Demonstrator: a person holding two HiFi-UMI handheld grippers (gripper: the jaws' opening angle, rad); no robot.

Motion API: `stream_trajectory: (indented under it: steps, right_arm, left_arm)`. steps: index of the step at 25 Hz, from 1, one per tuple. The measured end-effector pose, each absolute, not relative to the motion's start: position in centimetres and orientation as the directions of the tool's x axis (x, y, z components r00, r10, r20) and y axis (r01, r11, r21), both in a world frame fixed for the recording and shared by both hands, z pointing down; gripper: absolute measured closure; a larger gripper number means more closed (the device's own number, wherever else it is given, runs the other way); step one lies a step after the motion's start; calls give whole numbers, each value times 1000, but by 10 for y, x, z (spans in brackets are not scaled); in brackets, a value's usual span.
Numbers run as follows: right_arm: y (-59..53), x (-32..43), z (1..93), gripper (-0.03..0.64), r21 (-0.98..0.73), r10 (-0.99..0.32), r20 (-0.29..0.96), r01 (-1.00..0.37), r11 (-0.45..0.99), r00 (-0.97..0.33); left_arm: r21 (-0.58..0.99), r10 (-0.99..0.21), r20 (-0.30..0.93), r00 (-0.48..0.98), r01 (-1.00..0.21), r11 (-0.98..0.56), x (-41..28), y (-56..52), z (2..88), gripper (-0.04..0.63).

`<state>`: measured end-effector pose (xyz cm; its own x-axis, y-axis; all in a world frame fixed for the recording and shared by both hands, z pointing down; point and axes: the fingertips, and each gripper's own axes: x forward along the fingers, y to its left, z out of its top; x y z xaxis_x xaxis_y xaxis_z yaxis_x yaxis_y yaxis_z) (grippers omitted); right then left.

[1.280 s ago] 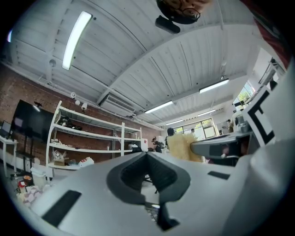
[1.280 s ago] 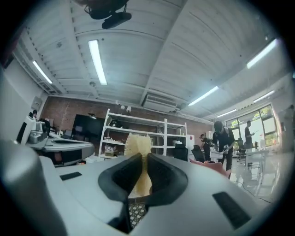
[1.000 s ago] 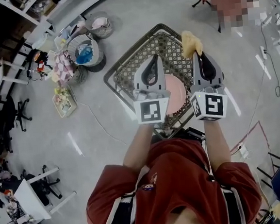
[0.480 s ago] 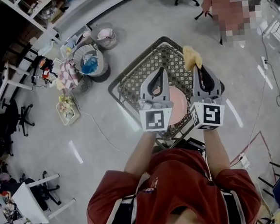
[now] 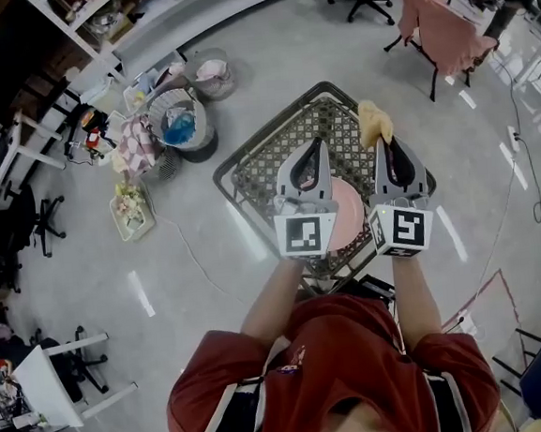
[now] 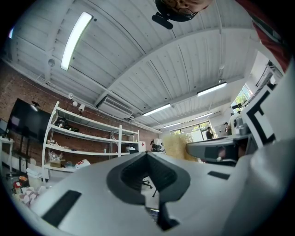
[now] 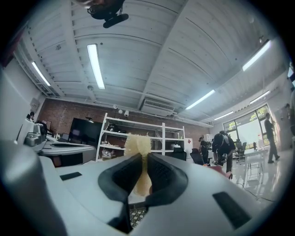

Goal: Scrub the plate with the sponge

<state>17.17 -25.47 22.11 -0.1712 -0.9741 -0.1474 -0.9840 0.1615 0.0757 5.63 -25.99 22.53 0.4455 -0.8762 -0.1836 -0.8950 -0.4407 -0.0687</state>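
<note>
The right gripper (image 7: 142, 156) is pinching the yellow sponge (image 7: 137, 144). Its jaws are closed on it, and the sponge is sticking out past the tips. The left gripper (image 6: 148, 154) is holding nothing, with its jaws pressed together. In the head view both are pointing up the frame side by side at centre. The pink plate (image 5: 349, 215) is showing between them, lying on a mesh table (image 5: 252, 170) and partly covered by both. Wire baskets (image 5: 179, 115) are standing on the floor at upper left, with a tray (image 5: 127, 206) below them. A chair (image 5: 442, 26) draped in pink cloth is standing at upper right.
</note>
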Motion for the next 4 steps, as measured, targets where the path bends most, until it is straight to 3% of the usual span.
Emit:
stream_trajectory:
  steps: [4]
  right_arm:
    - [-256, 173, 220, 574, 100, -973, -145, -981, 168, -182]
  left_arm:
    - [-69, -875, -173, 452, -892, -447, 62, -260, 227, 581]
